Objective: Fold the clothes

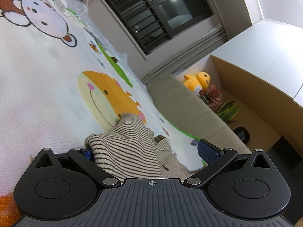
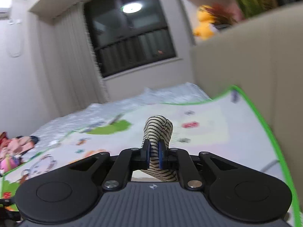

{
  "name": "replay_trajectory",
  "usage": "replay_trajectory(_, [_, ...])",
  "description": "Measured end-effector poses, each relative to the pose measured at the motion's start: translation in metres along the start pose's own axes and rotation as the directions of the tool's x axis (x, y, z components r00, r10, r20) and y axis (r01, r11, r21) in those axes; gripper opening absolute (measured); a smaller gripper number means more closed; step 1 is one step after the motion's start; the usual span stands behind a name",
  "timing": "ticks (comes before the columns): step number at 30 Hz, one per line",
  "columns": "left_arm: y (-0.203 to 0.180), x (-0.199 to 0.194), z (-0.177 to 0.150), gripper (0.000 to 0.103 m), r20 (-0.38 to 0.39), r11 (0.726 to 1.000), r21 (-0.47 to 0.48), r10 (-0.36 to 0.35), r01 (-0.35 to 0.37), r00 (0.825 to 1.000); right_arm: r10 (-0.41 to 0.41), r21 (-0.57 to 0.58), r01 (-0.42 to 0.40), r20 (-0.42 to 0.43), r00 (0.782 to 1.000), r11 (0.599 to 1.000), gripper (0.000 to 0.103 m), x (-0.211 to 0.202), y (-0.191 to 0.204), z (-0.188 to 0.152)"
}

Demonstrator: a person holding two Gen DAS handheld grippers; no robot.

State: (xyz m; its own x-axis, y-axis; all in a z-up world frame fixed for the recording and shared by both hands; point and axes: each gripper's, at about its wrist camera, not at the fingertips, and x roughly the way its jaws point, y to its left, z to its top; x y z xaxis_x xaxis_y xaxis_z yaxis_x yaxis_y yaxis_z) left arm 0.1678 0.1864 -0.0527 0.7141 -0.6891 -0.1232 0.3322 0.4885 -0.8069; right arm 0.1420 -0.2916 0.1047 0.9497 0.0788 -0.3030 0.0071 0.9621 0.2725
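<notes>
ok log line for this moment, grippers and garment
left gripper: open, around striped garment | right gripper: shut on striped garment | surface: cartoon play mat | fold: not finished

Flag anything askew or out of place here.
Nothing damaged or spilled. The striped garment lies bunched on the play mat between the open left gripper; the right gripper pinches a fold. A white charger lies on the mat.

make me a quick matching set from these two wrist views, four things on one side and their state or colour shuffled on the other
Things:
1. left gripper
2. right gripper
3. plush toy
4. play mat border

States or colours:
A. green
B. shut on striped cloth
C. yellow
D. open, striped cloth lying between the fingers

The striped garment shows in both views.

Pairs: 1-D, 2-B, 3-C, 4-A
</notes>
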Motion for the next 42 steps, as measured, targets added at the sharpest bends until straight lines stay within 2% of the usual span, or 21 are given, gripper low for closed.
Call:
replay_trajectory(5, [0.001, -0.001, 0.000, 0.103, 0.003, 1.000, -0.005, -0.007, 0.007, 1.000, 0.102, -0.088, -0.101, 0.007, 0.995, 0.991, 0.008, 0.005, 0.060, 0.014])
replay_trajectory(15, [0.005, -0.004, 0.001, 0.103, 0.015, 0.999, -0.024, -0.031, 0.032, 0.999, 0.193, -0.164, -0.192, -0.013, 0.981, 0.968, 0.009, 0.031, 0.134, 0.018])
replay_trajectory(17, [0.006, -0.004, 0.001, 0.103, 0.017, 0.999, -0.028, -0.037, 0.037, 0.999, 0.220, -0.160, -0.223, -0.039, 0.975, 0.962, 0.012, 0.036, 0.141, 0.015])
replay_trajectory(18, [0.007, -0.004, 0.001, 0.103, 0.018, 0.999, -0.031, -0.040, 0.040, 0.999, 0.236, -0.154, -0.240, -0.049, 0.971, 0.958, 0.017, 0.038, 0.144, 0.013])
replay_trajectory(19, [0.007, -0.004, 0.001, 0.103, 0.019, 0.999, -0.033, -0.043, 0.043, 0.999, 0.245, -0.152, -0.250, -0.055, 0.968, 0.956, 0.027, 0.038, 0.146, 0.010])
replay_trajectory(21, [0.008, -0.005, 0.001, 0.103, 0.021, 0.998, -0.037, -0.047, 0.048, 0.999, 0.250, -0.160, -0.258, -0.066, 0.966, 0.953, 0.037, 0.036, 0.150, 0.006])
replay_trajectory(25, [0.010, -0.006, 0.001, 0.103, 0.023, 0.997, -0.044, -0.055, 0.056, 0.998, 0.261, -0.170, -0.275, -0.102, 0.960, 0.946, 0.037, 0.031, 0.158, -0.005])
replay_trajectory(28, [0.010, -0.006, 0.002, 0.103, 0.025, 0.997, -0.049, -0.059, 0.060, 0.998, 0.266, -0.147, -0.296, -0.197, 0.944, 0.944, 0.037, 0.026, 0.158, -0.027])
replay_trajectory(30, [0.011, -0.005, 0.002, 0.103, 0.026, 0.997, -0.051, -0.062, 0.063, 0.998, 0.273, -0.111, -0.314, -0.284, 0.919, 0.943, 0.037, 0.023, 0.157, -0.048])
replay_trajectory(31, [0.011, -0.005, 0.002, 0.103, 0.027, 0.997, -0.052, -0.063, 0.064, 0.998, 0.285, -0.086, -0.331, -0.338, 0.897, 0.940, 0.037, 0.021, 0.158, -0.061])
replay_trajectory(34, [0.011, -0.005, 0.004, 0.103, 0.026, 0.996, -0.057, -0.062, 0.063, 0.998, 0.342, -0.031, -0.412, -0.504, 0.793, 0.911, 0.041, 0.011, 0.168, -0.104])
replay_trajectory(37, [0.005, -0.007, 0.009, 0.103, 0.017, 0.997, -0.062, -0.052, 0.053, 0.998, 0.389, -0.048, -0.516, -0.598, 0.700, 0.855, 0.042, -0.007, 0.188, -0.140])
replay_trajectory(38, [0.002, -0.009, 0.011, 0.103, 0.017, 0.997, -0.053, -0.052, 0.052, 0.999, 0.401, -0.036, -0.530, -0.612, 0.682, 0.847, 0.042, -0.010, 0.191, -0.146])
replay_trajectory(42, [-0.011, -0.024, 0.022, 0.103, 0.051, 0.999, 0.050, -0.021, 0.019, 0.998, 0.416, 0.018, -0.518, -0.621, 0.664, 0.855, 0.042, -0.008, 0.196, -0.159])
